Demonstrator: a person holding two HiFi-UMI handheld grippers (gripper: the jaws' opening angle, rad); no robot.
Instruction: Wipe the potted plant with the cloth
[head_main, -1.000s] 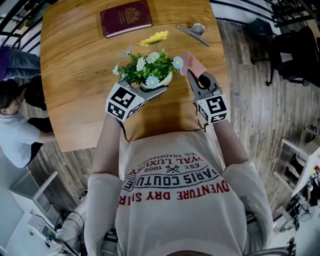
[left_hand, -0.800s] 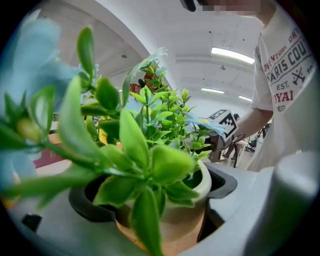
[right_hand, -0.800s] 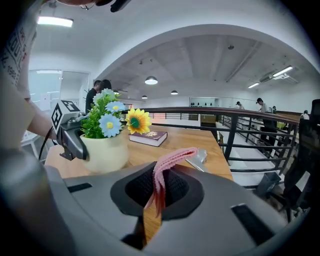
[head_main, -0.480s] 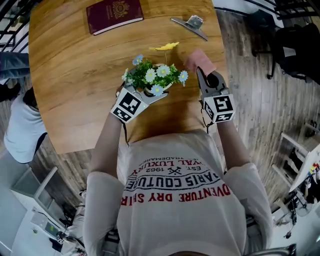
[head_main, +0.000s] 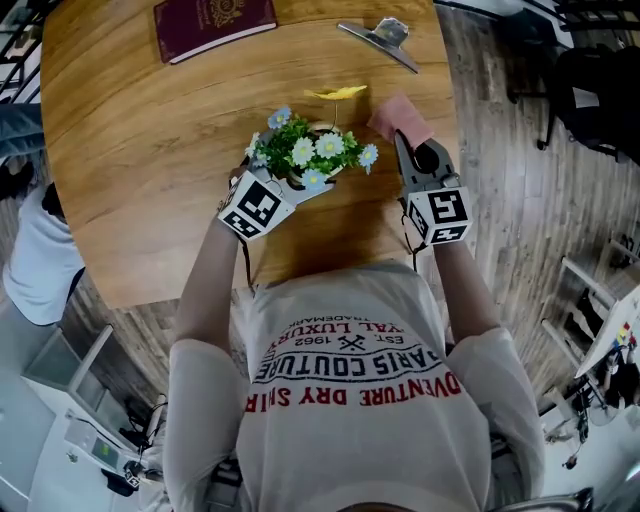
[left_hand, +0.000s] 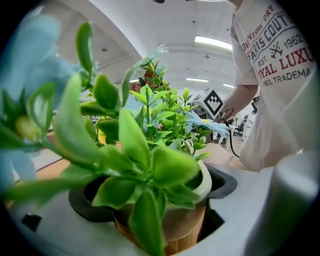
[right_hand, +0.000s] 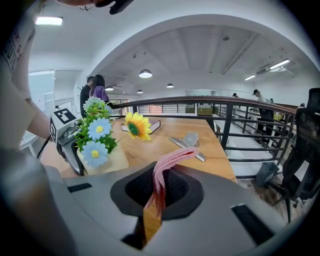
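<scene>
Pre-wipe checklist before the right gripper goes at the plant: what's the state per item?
1. Cloth gripped: ok. The right gripper is shut on it.
2. Free cloth to wipe with: ok. A folded strip stands out past the jaws.
3. Pot steadied: ok. The left gripper has a jaw on each side of it.
4. Cloth on the flowers: not ok. It sits to their right, apart.
5. Pot resting on the table: cannot tell.
6. Wipe path free of clutter: ok. The book and metal clip lie at the far edge.
</scene>
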